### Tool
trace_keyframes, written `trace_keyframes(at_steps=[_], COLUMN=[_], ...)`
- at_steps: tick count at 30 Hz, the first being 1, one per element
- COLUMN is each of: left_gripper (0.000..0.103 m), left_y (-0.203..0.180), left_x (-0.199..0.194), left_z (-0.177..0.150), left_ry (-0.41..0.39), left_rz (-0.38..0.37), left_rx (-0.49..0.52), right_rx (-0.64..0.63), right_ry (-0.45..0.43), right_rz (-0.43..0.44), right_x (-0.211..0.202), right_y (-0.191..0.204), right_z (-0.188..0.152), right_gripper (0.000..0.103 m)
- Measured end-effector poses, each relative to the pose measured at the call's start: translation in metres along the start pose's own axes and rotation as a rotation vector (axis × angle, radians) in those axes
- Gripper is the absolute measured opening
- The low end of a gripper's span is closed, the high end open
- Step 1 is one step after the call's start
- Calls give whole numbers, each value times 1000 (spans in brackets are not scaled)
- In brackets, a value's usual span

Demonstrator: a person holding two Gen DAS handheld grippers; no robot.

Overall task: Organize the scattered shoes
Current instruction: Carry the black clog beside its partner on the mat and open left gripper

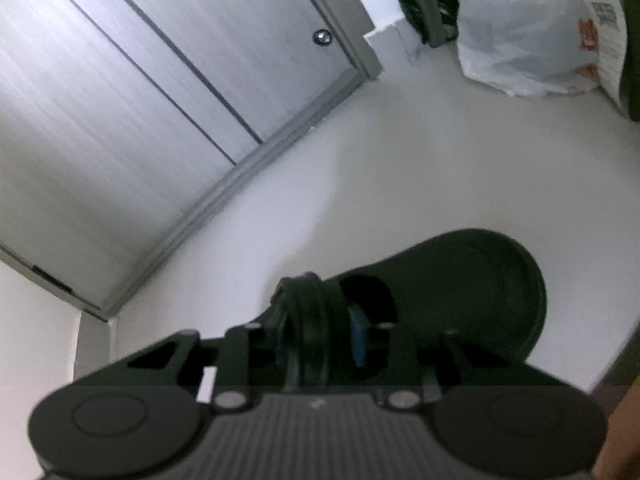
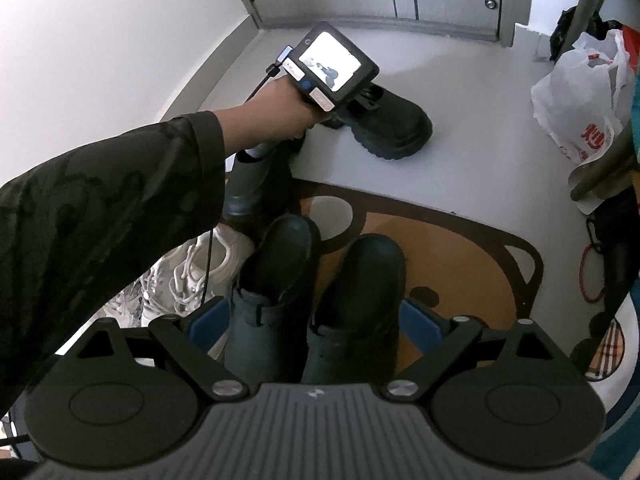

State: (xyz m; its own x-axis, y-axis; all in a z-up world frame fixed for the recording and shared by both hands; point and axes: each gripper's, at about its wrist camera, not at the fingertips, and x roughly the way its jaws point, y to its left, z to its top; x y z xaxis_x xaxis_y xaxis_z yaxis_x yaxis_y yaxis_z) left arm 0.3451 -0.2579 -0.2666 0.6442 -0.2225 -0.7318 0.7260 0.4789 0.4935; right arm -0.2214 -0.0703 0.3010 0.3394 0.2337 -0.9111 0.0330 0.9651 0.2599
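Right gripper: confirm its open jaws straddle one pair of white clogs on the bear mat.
Wrong colour. In the right wrist view, the clogs between the open jaws of the right gripper are dark, near black. The white footwear is a sneaker beside them. They do stand on the bear mat.

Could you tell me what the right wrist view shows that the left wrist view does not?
Only the right wrist view: two dark clogs between the open right gripper, white laced sneakers, a brown mat.
Only the left wrist view: the left gripper's blue pads flanking the strap.
Both: the black chunky shoe, white plastic bag, grey door.
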Motion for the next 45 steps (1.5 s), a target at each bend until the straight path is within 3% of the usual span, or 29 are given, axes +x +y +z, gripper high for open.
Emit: trace_keyframes(at_steps=[8, 13, 19, 31, 45], left_gripper=[32, 32, 32, 32, 32], left_y=[6, 15, 23, -4, -22], left_x=[-35, -73, -102, -108, -82], left_z=[-13, -26, -45, -67, -83], left_ry=[-47, -112, -146, -146, -233], left_rz=[-82, -122, -121, -97, -156], left_rx=[70, 167, 285, 606, 744], right_rx=[-29, -57, -103, -182, -173], right_ry=[-25, -38, -57, -41, -19], right_rz=[-55, -104, -156, -178, -157], right_x=[3, 8, 15, 27, 28], right_y=[-1, -1, 1, 6, 6], right_z=[-1, -1, -3, -8, -7], right_gripper=[95, 95, 95, 95, 95])
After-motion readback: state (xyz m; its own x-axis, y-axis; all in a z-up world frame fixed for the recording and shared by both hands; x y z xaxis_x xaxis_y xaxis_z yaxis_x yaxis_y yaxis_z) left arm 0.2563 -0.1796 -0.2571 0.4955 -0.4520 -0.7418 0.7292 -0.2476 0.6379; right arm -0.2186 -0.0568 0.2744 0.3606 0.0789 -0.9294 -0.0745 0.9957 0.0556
